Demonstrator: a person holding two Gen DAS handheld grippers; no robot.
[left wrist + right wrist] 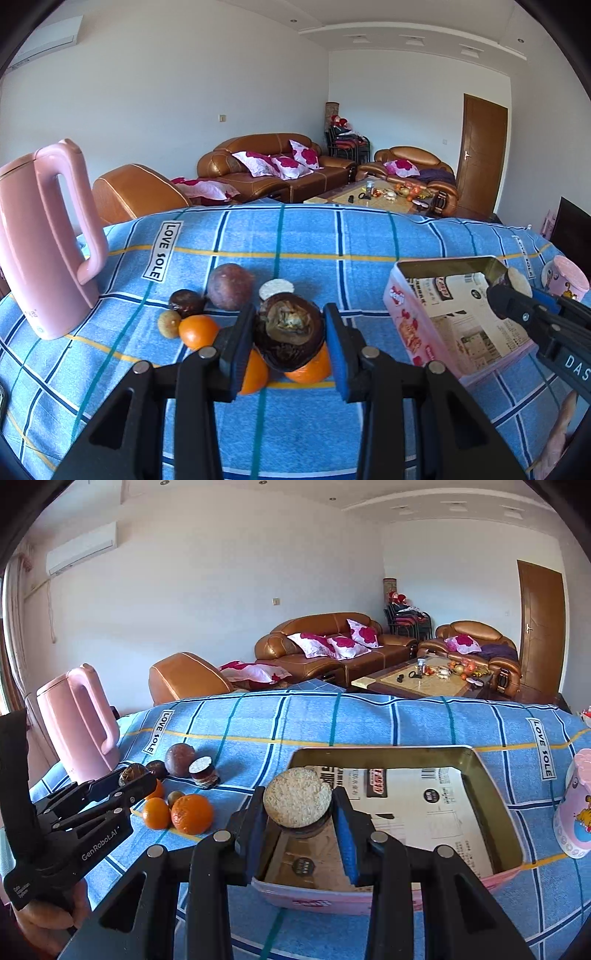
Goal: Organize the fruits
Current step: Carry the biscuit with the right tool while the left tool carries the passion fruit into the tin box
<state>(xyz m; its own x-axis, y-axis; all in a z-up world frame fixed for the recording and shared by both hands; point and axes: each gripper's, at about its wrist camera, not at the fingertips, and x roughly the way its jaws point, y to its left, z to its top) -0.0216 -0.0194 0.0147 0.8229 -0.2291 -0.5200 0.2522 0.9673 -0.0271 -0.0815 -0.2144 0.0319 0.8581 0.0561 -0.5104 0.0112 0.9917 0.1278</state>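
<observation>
Both grippers loaded. Left gripper [289, 334] is clamped on a dark mangosteen [289, 330], centre of the left wrist view, held clear above the oranges [308, 367] on the worktop [332, 236]. Right gripper [297, 812] is clamped on a cut mangosteen half [297, 803], white pith face toward the camera, held over the near-left part of the open pink tin [495, 779], centre of the right wrist view.

Handling, my read: the rind is hard and woody, so it takes a firm squeeze across the widest part, as both pads sit now. The cut half is lopsided and light; pinch on the dark rind, not the white face, which looks crumbly.

Still loose at left of the right wrist view: three oranges [191, 814], a round purple passion fruit [180, 759], another mangosteen half [203, 770] and a small greenish fruit [175, 796]. Oranges are round, smooth and likely to roll; grip at the equator. Passion fruit is probably thin-shelled, so go gentle.

Pink kettle [79, 720] at far left is clear of the path.
</observation>
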